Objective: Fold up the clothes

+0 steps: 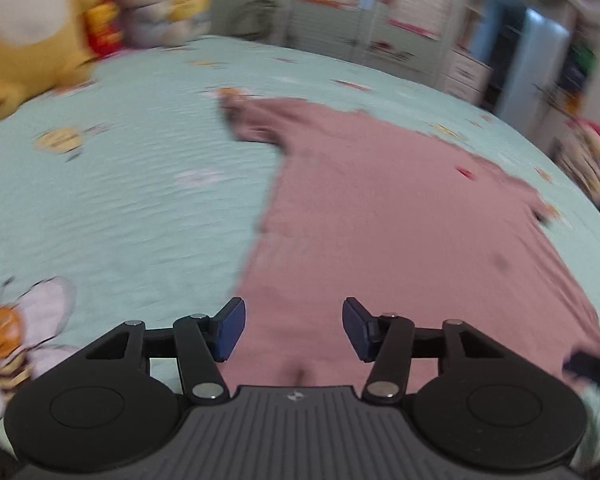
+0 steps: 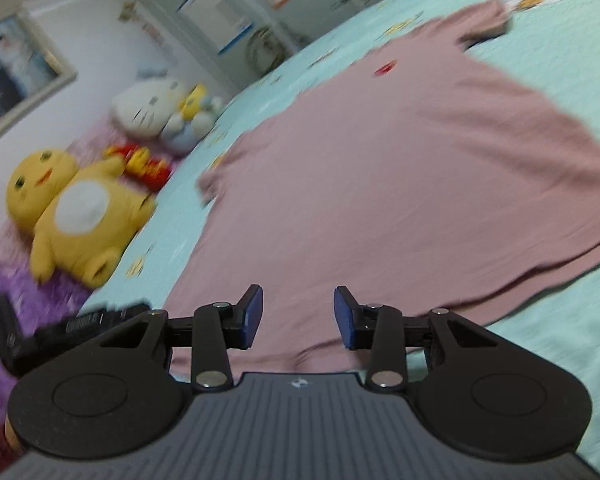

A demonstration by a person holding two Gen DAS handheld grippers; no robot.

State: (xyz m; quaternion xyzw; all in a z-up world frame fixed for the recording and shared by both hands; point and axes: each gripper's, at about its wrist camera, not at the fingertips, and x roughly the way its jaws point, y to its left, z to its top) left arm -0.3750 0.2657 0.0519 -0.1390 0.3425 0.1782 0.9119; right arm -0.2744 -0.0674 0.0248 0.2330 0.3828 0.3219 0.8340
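Left wrist view: pink T-shirt (image 1: 380, 208), spread flat on the bed (image 1: 120, 200), hem toward you, one short sleeve (image 1: 252, 124) out to the far left, small red mark near the collar. No fold made yet; you appear to be at the opening step. Left gripper (image 1: 294, 330): jaws parted, nothing between them, above the hem. Right gripper (image 2: 298, 318): jaws parted, empty, over the near edge. Next move likely calls for pinching an edge or sleeve. Beyond: yellow plush toy (image 2: 76, 208), white plush toy (image 2: 152, 108).
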